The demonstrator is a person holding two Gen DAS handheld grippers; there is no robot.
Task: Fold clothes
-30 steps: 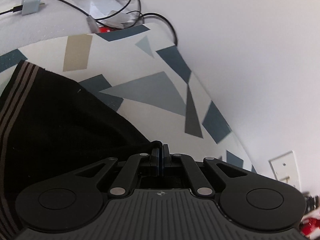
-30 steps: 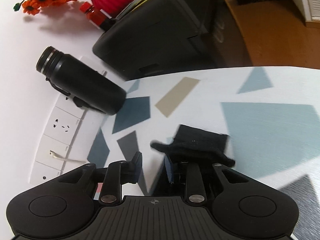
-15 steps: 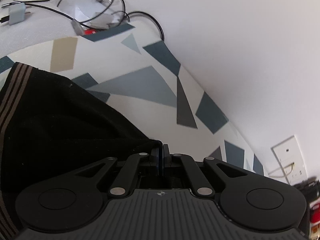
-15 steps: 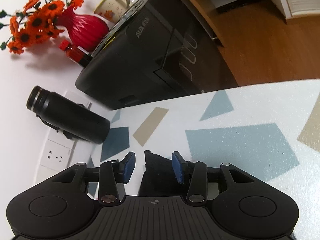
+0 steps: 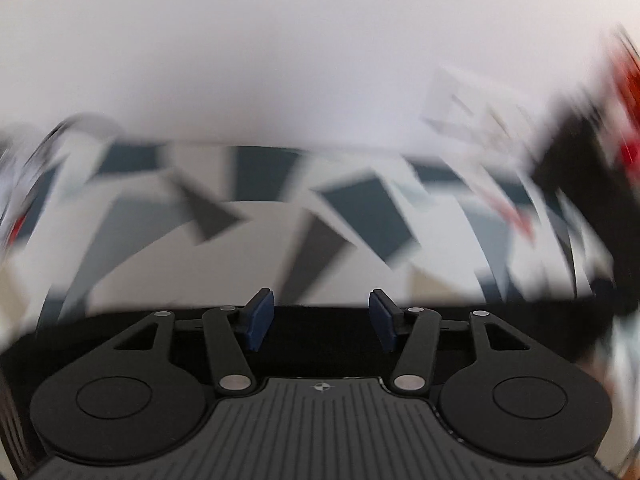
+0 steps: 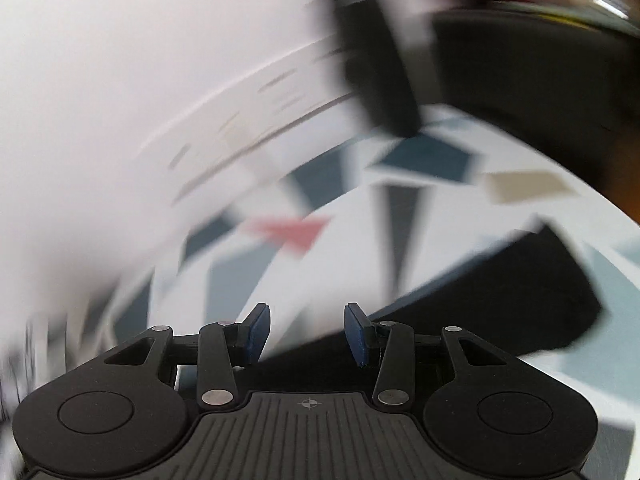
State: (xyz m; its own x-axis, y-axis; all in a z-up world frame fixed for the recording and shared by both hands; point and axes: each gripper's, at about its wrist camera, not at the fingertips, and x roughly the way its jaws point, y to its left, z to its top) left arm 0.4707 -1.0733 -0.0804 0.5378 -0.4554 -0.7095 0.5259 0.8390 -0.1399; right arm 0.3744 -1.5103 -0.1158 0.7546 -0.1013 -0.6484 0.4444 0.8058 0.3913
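Your left gripper (image 5: pixel 322 318) has just opened, empty; right gripper (image 6: pixel 307 333) open, empty. Garment (image 6: pixel 520 300) released beside it; folding unfinished.

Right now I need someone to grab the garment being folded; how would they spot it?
Find the white tabletop patterned with blue, grey and tan shapes. The black garment lies flat on it, just right of the open right claw. It is the only soft, solid black thing lying on the pattern.
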